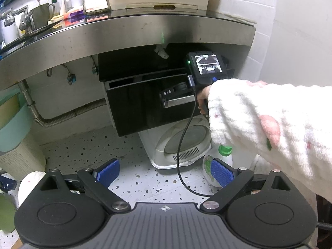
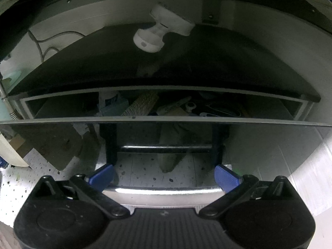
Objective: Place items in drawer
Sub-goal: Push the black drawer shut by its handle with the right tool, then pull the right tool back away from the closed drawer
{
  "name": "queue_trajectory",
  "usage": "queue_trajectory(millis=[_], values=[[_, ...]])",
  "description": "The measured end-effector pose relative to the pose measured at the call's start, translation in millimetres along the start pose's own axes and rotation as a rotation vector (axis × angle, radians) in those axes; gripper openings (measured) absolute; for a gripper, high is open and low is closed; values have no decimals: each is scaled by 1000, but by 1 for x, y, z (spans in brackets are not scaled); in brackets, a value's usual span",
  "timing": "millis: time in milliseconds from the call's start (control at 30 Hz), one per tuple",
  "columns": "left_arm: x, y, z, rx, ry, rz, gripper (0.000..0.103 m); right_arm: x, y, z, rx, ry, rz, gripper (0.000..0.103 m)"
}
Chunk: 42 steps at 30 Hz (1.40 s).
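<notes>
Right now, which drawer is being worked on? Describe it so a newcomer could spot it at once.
Start at the steel counter and look beneath its right half. The drawer is the glossy black one pulled slightly open, with clutter showing inside. Unlike the closed black panel above it, it has a silver bar handle, where the right gripper sits.

Fisheye bending curves the steel counter edge (image 1: 128, 35) ahead of the left gripper (image 1: 165, 173); the right wrist view is dim, grainy, with glare on the chrome handle (image 2: 164, 191).
</notes>
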State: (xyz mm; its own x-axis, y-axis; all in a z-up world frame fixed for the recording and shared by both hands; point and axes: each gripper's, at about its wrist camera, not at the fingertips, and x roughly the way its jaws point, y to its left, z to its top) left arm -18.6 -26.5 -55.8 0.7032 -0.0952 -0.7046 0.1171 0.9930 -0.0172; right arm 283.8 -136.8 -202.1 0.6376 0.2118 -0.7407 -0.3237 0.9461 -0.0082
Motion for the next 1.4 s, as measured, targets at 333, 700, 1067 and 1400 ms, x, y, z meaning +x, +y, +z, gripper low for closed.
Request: queue_trajectory(millis=[333, 700, 1067, 1400], values=[[-4, -7, -4, 39, 2, 34, 95, 2, 0, 0, 3, -14, 0, 103], [-3, -12, -5, 46, 18, 64, 95, 4, -1, -5, 2, -41, 2, 103], [-6, -10, -7, 32, 32, 49, 95, -1, -3, -14, 16, -31, -2, 103], [0, -4, -1, 12, 84, -7, 95, -3, 1, -3, 17, -9, -6, 103]])
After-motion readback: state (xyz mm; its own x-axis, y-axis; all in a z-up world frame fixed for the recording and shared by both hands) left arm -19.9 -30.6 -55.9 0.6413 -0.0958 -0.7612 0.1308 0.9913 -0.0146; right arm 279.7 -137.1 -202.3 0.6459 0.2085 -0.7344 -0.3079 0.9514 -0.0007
